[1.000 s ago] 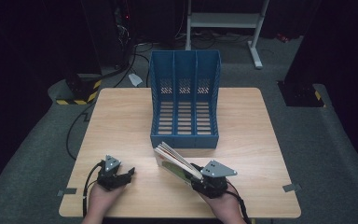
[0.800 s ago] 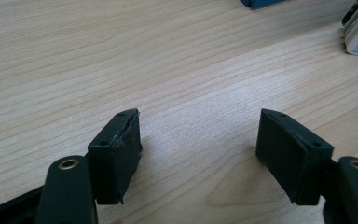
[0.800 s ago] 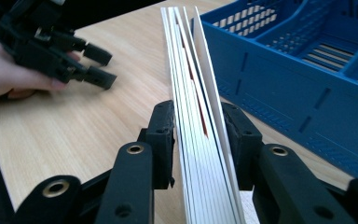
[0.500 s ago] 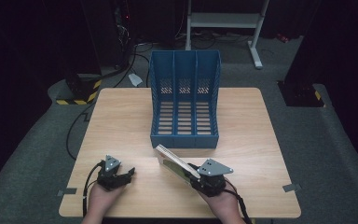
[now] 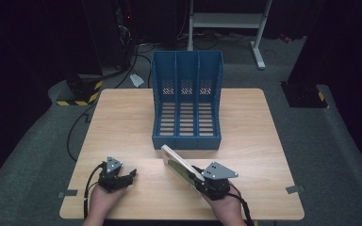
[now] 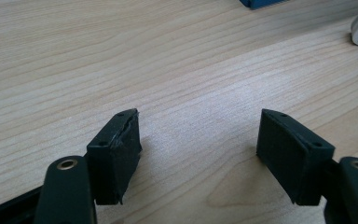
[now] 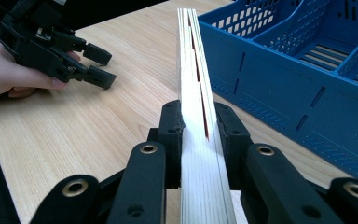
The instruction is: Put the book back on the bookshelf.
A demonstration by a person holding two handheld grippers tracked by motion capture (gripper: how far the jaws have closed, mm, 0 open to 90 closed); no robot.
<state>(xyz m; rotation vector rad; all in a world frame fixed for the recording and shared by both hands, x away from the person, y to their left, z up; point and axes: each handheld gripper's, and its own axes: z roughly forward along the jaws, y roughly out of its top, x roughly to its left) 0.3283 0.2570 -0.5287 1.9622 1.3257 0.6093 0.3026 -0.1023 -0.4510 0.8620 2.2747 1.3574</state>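
A thin book [image 5: 180, 162] with a pale cover is held on edge and slanted, just above the table in front of the blue three-slot file rack [image 5: 186, 108]. My right gripper [image 5: 197, 178] is shut on its near end. In the right gripper view the jaws pinch the book's page edge [image 7: 193, 70], which runs away from the camera beside the rack's front wall [image 7: 279, 84]. My left gripper [image 5: 130, 173] rests open on the table at the front left, holding nothing. In its own view the left gripper [image 6: 198, 140] has only bare wood between its jaws.
The wooden table [image 5: 122, 122] is bare to the left and right of the rack. The rack's slots look empty. In the right gripper view the left gripper [image 7: 103, 66] and its hand [image 7: 9, 74] sit to the left. Cables and a metal stand [image 5: 226, 21] lie on the floor beyond.
The book in my right gripper has tipped slightly, showing more of its cover. The left gripper has not moved.
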